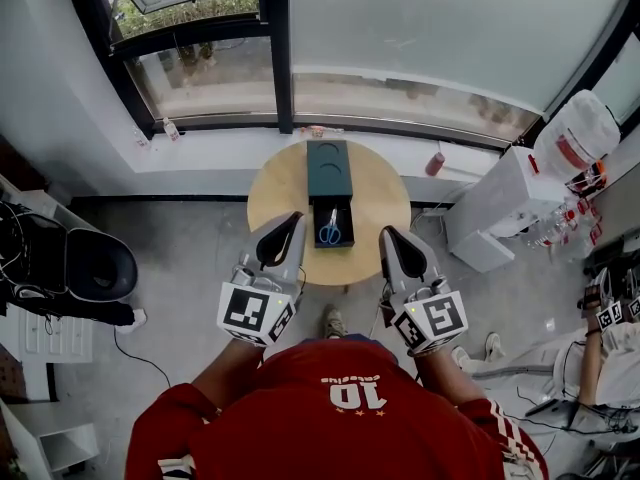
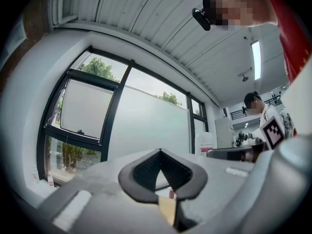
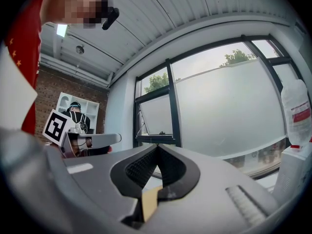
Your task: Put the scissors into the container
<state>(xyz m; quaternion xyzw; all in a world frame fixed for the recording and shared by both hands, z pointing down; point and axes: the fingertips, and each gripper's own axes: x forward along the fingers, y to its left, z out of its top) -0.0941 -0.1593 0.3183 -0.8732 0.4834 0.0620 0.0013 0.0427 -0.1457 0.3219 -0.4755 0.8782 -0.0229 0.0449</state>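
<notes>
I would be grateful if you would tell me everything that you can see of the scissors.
The scissors are a small pair with blue loop handles and pale, metal-looking blades that appear closed. They lie flat inside the dark open container on the round wooden table, with the handles toward the person and the blades pointing toward the window. Only the container touches them. Only the head view shows them.

Your left gripper (image 2: pixel 160 151): jaws together, nothing between them, aimed up at dark-framed window (image 2: pixel 97 116). Trees (image 2: pixel 100 68) behind glass. Ribbed ceiling (image 2: pixel 161 18) overhead, 1 strip light (image 2: pixel 256 60). Your right gripper (image 2: pixel 215 153) at right, its marker cube (image 2: pixel 273 130) showing. 1 person (image 2: pixel 254 106) beyond.
</notes>
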